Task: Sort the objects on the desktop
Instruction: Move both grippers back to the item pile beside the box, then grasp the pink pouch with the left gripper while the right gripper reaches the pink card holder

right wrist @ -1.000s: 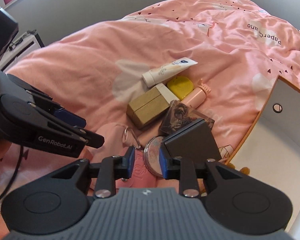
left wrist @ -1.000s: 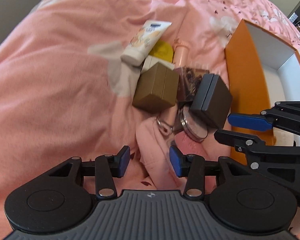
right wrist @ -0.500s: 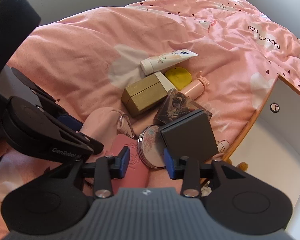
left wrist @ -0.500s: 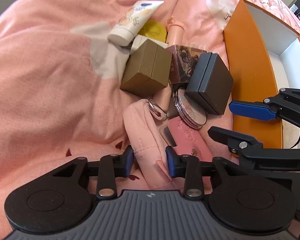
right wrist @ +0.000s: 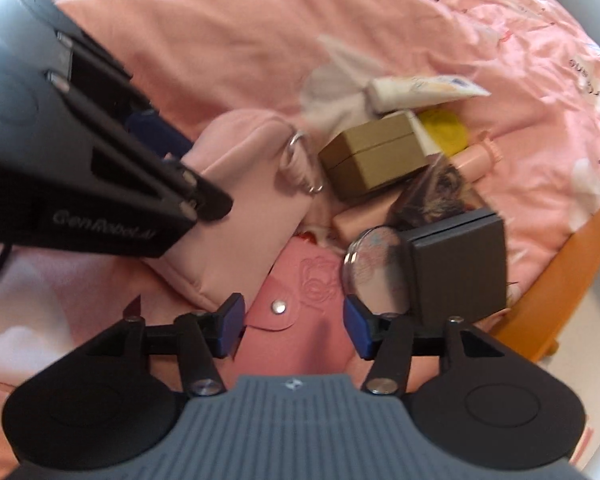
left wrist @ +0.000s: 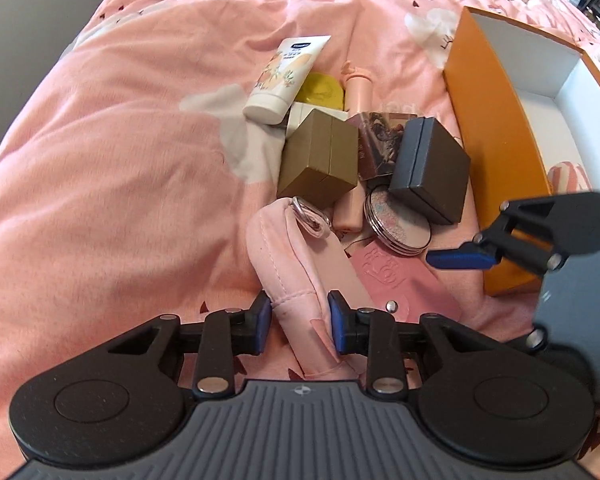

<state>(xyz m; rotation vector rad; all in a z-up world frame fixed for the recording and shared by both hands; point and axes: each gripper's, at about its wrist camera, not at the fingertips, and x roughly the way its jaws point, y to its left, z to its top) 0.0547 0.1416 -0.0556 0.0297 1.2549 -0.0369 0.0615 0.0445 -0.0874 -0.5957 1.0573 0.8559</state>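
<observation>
A pink fabric pouch [left wrist: 296,264] with a metal ring lies on the pink bedspread, and its near end sits between the blue pads of my left gripper [left wrist: 298,322]. The jaws are closing and the pads press its sides. Beside it lies a pink wallet [right wrist: 300,280] with a snap button. My right gripper [right wrist: 294,326] hangs low over the wallet with its jaws opening; the wallet lies between the pads, which do not touch it. In the left wrist view, one blue right finger [left wrist: 460,260] shows by the orange box.
A gold box [left wrist: 320,160], a dark grey box [left wrist: 432,172], a round compact [left wrist: 396,224], a patterned brown box [left wrist: 380,144], a cream tube [left wrist: 288,72], a yellow disc [left wrist: 324,88] and a pink bottle [left wrist: 358,88] crowd together. An orange box [left wrist: 496,132], open and white inside, stands at the right.
My left jaws have narrowed onto the pink pouch. My right gripper has dropped towards the wallet and its jaws have spread wider.
</observation>
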